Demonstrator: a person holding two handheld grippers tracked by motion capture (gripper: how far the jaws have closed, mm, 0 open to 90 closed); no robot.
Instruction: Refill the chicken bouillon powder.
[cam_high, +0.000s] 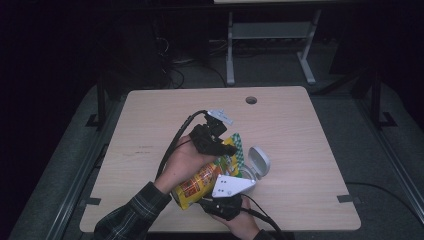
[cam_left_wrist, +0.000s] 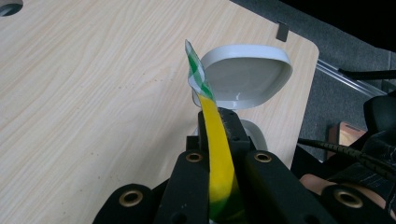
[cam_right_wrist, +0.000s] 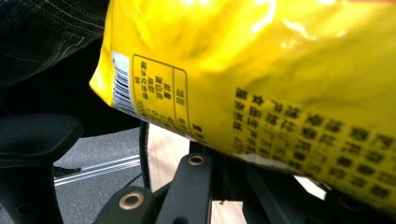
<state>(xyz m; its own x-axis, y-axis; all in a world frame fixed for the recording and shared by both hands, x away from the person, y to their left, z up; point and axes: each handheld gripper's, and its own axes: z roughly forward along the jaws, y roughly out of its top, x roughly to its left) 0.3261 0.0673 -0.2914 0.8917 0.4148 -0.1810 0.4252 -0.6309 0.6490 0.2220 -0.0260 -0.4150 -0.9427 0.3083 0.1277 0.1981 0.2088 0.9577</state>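
Note:
A yellow snack bag (cam_high: 202, 177) with red print and a green checked top strip hangs tilted over the table's near middle. My left gripper (cam_high: 226, 146) is shut on that top strip; in the left gripper view the yellow edge (cam_left_wrist: 217, 154) runs up between my closed left gripper (cam_left_wrist: 219, 119). My right gripper (cam_high: 222, 201), under its grey plate, sits at the bag's lower end near the front edge. In the right gripper view the bag's printed back (cam_right_wrist: 280, 84) covers the tips of my right gripper (cam_right_wrist: 224, 163), whose jaws are together on its lower seam.
A white container with its flip lid (cam_high: 259, 161) standing open (cam_left_wrist: 245, 77) rests just right of the bag. The wooden table (cam_high: 300, 130) has a cable hole (cam_high: 251, 100) at the back. A black chair armrest (cam_right_wrist: 37, 135) lies left of my right gripper.

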